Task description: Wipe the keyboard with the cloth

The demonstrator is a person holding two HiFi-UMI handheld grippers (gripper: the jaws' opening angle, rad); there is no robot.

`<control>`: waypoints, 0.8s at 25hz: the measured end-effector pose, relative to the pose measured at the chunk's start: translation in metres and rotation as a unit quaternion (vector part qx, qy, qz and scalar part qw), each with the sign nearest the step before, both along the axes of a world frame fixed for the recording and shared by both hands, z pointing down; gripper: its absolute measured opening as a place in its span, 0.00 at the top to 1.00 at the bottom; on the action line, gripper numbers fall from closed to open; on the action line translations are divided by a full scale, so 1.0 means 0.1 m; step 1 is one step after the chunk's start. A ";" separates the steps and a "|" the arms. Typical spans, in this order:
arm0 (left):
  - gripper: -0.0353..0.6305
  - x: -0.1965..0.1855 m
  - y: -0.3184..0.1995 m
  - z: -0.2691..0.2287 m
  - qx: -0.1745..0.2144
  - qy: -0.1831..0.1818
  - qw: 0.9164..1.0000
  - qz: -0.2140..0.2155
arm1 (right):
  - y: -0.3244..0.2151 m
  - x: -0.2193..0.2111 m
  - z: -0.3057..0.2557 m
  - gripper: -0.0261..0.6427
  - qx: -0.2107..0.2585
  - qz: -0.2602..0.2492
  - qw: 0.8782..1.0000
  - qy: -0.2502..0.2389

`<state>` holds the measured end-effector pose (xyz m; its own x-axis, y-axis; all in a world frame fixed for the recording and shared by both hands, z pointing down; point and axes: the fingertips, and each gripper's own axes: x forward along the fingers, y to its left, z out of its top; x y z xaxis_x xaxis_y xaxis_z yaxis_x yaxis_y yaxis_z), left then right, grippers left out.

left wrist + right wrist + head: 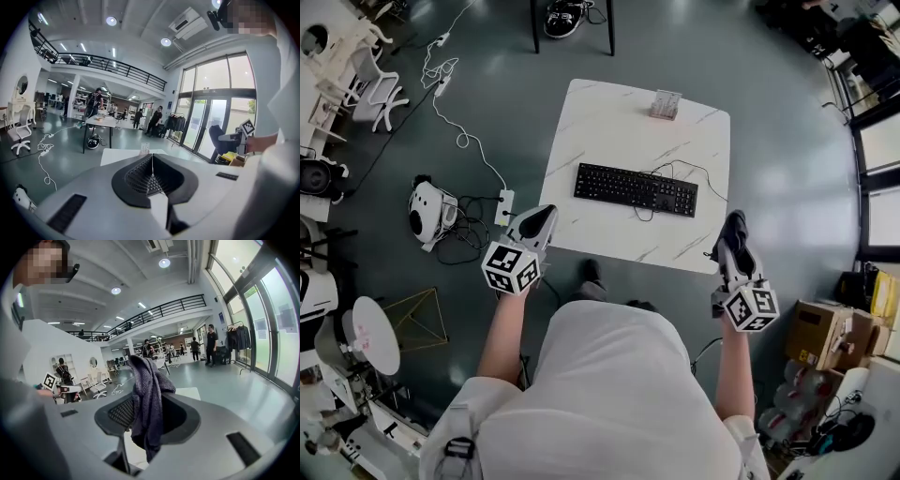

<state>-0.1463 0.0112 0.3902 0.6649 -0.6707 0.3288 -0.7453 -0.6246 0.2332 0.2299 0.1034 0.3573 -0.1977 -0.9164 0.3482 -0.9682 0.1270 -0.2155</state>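
Holding a gripper in each hand, the person faces the near edge of a white marble-patterned table. The black keyboard lies across the middle of the table, slightly slanted, with its thin cable looping on the top behind it and around its right end. A small upright item stands near the far edge; what it is cannot be made out.

The left gripper hovers over the table's near left corner, well short of the keyboard. In the left gripper view its ribbed black pads are pressed flat together along a single seam, with nothing caught between them.

The right gripper hangs just off the table's near right edge, apart from the keyboard's right end. It is clenched on the cloth: in the right gripper view the dark grey knitted fabric is pinched between the pads, bunching up above the jaws and trailing down below them. The cloth touches neither the table nor the keyboard.

On the grey floor to the left of the table a white cord snakes toward a power strip, beside a white device and a tangle of dark wires
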 end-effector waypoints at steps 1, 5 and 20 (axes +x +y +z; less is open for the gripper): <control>0.92 -0.03 -0.05 0.01 -0.001 0.001 1.000 0.004 | -0.03 -0.04 0.01 0.72 -0.002 0.003 1.000 0.001; 0.92 -0.13 -0.20 0.11 -0.013 0.002 1.000 0.019 | -0.11 -0.17 0.08 0.72 -0.014 0.016 1.000 0.004; 0.92 0.00 -0.37 0.44 -0.047 0.013 0.998 0.028 | -0.26 -0.10 0.31 0.72 -0.033 0.026 0.999 0.006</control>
